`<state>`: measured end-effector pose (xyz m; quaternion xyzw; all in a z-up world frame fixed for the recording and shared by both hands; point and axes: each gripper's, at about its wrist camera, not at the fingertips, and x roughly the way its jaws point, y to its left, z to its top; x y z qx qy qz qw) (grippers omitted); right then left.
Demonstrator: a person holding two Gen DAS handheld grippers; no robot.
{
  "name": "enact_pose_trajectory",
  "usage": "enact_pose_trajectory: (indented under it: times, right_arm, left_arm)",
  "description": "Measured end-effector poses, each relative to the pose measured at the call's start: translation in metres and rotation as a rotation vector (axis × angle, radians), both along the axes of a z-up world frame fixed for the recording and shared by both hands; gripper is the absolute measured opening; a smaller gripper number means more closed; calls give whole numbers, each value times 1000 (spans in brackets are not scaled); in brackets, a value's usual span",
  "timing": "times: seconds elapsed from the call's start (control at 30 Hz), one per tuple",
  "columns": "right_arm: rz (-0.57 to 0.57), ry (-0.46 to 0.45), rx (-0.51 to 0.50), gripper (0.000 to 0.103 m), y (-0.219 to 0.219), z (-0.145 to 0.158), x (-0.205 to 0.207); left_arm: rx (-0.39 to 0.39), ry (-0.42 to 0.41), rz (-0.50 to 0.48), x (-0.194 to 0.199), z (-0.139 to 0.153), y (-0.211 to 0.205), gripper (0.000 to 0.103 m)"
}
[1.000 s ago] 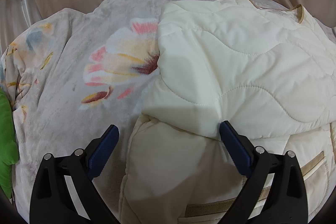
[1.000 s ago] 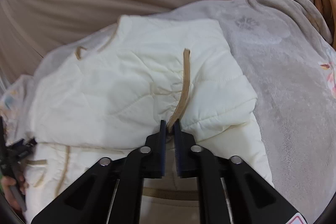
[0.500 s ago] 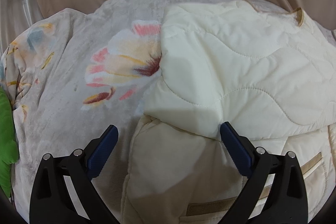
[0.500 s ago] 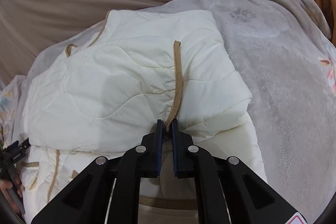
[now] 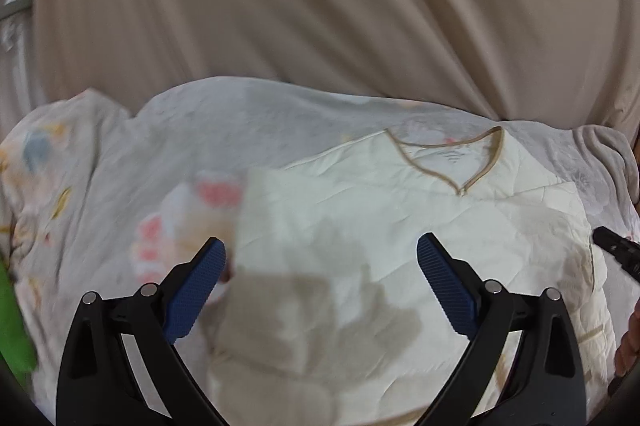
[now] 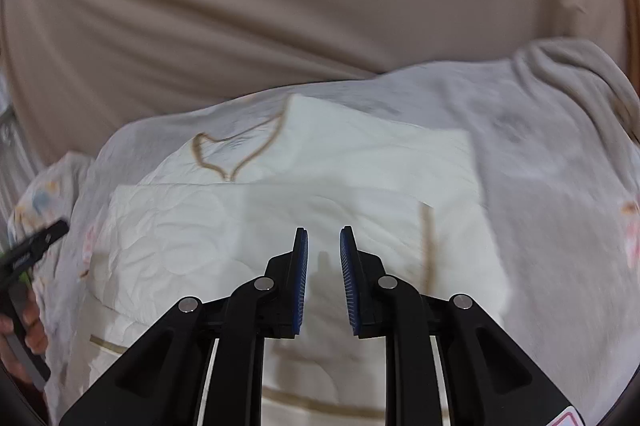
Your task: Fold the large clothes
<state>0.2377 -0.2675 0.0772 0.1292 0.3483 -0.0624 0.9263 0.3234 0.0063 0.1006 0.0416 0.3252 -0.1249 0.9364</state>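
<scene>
My right hand-held gripper (image 6: 323, 256) has just been opening — its jaws stand a little apart now with nothing between them, the tan-trimmed cuff (image 6: 427, 246) lying free off to one side. My left hand-held gripper (image 5: 320, 266) is spread wide and empty, hovering above the cloth, not touching it.

The cream quilted jacket (image 5: 400, 226) lies on the flowered blanket (image 5: 168, 162) that covers the bed, collar (image 5: 452, 162) at the far end, with both sleeves folded across the chest. So I judge the sleeve fold done and the lengthwise fold next.

To do that well I would take the hem at both near corners together, one in each gripper, biting through all the layers so the tucked sleeves don't slide out. Then carry it level toward the collar and lay it down square, edges matched. The padding is springy — it will likely puff back open, so I'd press along the crease before letting go. The picture is blurred near the hem, so I can't tell how flat it lies there.
</scene>
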Motion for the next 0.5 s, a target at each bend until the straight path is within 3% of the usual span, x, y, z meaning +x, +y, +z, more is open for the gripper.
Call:
enact_pose_trajectory:
  times: [0.13,0.23,0.3,0.33,0.4,0.43,0.5]
  right_arm:
    - [35,67,-69,15,11,-27,35]
    - [-63,97,-133,11,-16,-45,38]
    - [-149,126,-81,7,-53,-61,31]
    - [-163,131,-20,1,-71,-70,27]
    - [-152,114,148,0,-96,-85,20]
    - [-152,113,165,0,-98,-87,20]
    - [-155,137,62,0,-83,-86,26]
  left_arm:
    - [39,74,-4,38,-33,-32,94]
    - [98,122,70,65,-63,-24,95]
    - [97,148,113,77,-82,-5,96]
    - [64,170,123,81,-91,9,96]
    - [-38,226,123,87,-98,29,96]
    - [-64,240,131,89,-100,34,97]
    - [-32,224,139,88,-101,30,98]
